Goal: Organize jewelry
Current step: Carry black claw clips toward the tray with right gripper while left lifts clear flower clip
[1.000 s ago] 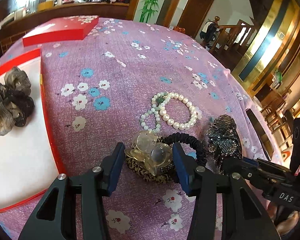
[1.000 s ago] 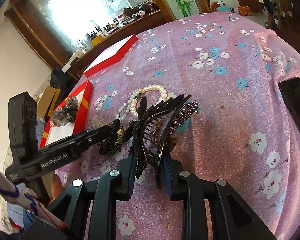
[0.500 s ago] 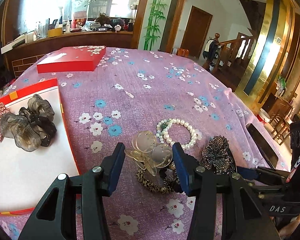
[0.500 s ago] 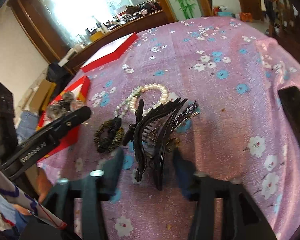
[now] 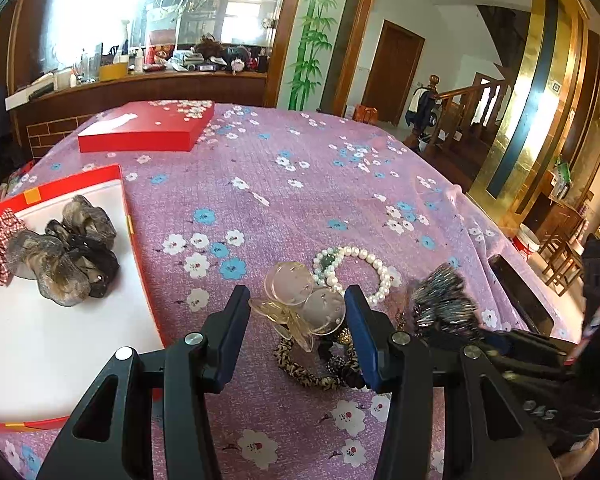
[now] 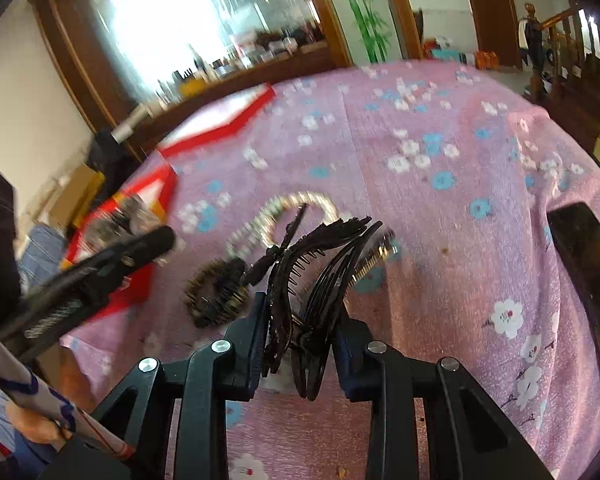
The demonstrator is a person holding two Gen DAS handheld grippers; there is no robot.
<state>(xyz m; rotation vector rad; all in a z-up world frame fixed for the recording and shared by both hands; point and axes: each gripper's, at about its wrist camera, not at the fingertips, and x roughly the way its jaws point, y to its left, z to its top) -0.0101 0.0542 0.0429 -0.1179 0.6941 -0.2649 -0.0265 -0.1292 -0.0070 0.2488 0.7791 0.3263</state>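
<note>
**Both grippers holding hair clips above the floral cloth**

The purple floral tablecloth (image 5: pixel 300 184) is carrying an open red tray (image 5: pixel 80 184) with scrunchies (image 5: pixel 64 248) inside. Beside that tray, the left gripper (image 5: pixel 296 320) is pinching a clear clip (image 5: pixel 300 304). The right gripper (image 6: pixel 300 344) is clamping a black claw clip (image 6: pixel 300 280) right of the tray.

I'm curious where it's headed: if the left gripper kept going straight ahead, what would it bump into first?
The left gripper already carries a clear hair clip in its jaws. Straight ahead, it would probably meet the pearl bracelet on the tablecloth first, though depth is uncertain.
</note>
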